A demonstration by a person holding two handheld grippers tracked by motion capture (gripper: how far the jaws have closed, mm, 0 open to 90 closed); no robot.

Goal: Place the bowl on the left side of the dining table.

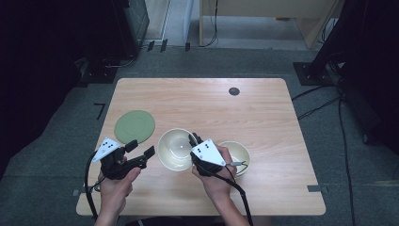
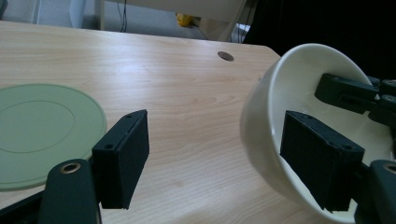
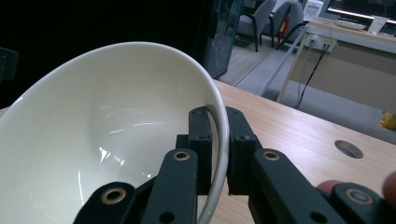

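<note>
The right gripper [image 3: 217, 154] has its fingers [image 3: 201, 140] pinched narrowly on the rim of a cream bowl [image 3: 116, 140], one finger inside the wall and one outside, pads pressing the thin edge between them. In the high view this right gripper [image 1: 194, 140] bites the bowl [image 1: 173, 149] at its right-hand rim. In both gripper views the bowl is tipped, its mouth leaning over rather than sitting flat.

The left gripper [image 2: 224, 158] holds nothing: its fingers [image 2: 122, 156] stand wide apart, bare wood between them. One finger overlaps the bowl [image 2: 280, 93] in the left gripper view; whether it touches the bowl I cannot tell. From above, the left gripper [image 1: 141, 151] sits just left of the bowl.

A second cream bowl [image 1: 240, 153] rests just behind the right hand [image 1: 214, 181]. A flat green plate [image 1: 134, 126] lies beyond the left gripper, near the bowl but apart from it. All sit on the pale wooden surface [image 1: 263, 113].
</note>
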